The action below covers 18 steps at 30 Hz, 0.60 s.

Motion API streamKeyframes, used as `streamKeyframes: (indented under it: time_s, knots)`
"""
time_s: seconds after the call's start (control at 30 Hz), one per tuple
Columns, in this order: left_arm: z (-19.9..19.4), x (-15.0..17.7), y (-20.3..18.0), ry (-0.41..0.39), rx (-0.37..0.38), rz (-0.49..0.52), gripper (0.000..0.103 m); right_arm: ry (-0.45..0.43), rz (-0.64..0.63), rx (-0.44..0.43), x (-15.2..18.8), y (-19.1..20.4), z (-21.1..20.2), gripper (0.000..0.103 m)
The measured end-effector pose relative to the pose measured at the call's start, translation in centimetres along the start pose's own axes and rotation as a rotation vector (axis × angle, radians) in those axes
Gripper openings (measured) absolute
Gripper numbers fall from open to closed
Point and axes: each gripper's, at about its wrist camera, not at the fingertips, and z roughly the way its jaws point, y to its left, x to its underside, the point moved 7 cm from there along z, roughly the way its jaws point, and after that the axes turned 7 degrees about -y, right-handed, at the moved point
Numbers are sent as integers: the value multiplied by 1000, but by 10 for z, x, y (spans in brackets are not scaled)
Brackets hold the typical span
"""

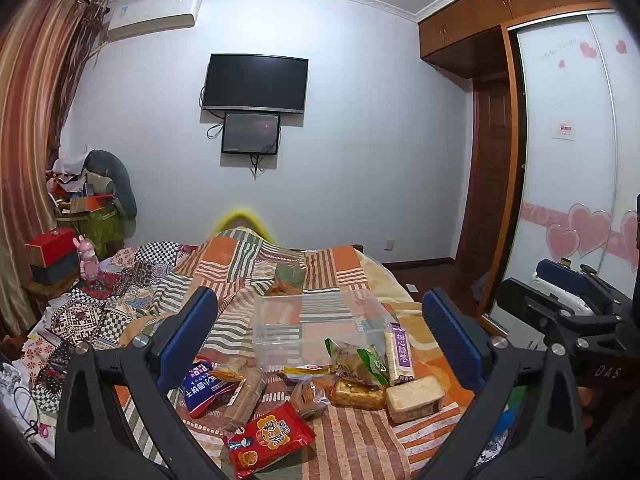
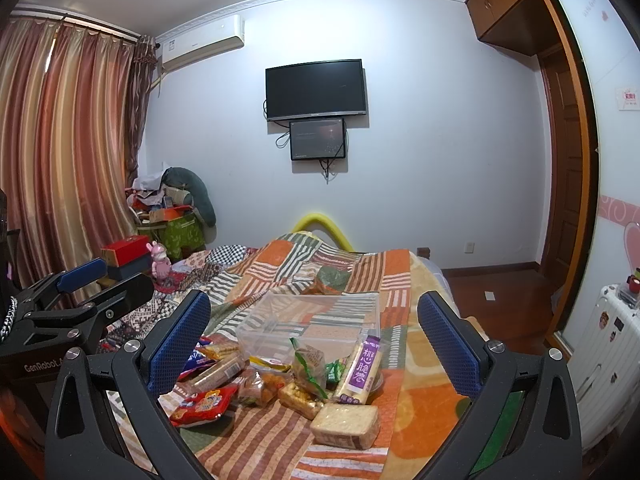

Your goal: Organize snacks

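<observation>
Several snack packs lie on the bed in front of a clear plastic box point(image 1: 316, 330), which also shows in the right wrist view point(image 2: 308, 326). Among them are a red bag point(image 1: 270, 438), a blue bag point(image 1: 204, 386), a purple-labelled wafer pack point(image 1: 398, 354) point(image 2: 362, 370), a wrapped bread block point(image 1: 414, 398) point(image 2: 346, 426) and a green-edged pack point(image 2: 308, 368). My left gripper point(image 1: 320, 340) is open and empty above the snacks. My right gripper point(image 2: 316, 340) is open and empty beside it; it also shows at the right of the left wrist view point(image 1: 568, 292).
The bed has a striped orange patchwork blanket point(image 1: 344, 440). Boxes and a pink toy point(image 1: 88, 260) sit at the far left by the curtains. A wardrobe point(image 1: 572, 160) stands on the right, and a white suitcase point(image 2: 608, 352) is beside the bed.
</observation>
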Motion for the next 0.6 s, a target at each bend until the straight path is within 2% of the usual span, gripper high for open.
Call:
streamKeyframes:
  time_s: [0.6]
  knots:
    - [0, 4, -2, 2, 4, 0, 103, 1, -1, 0, 0, 1, -1, 103]
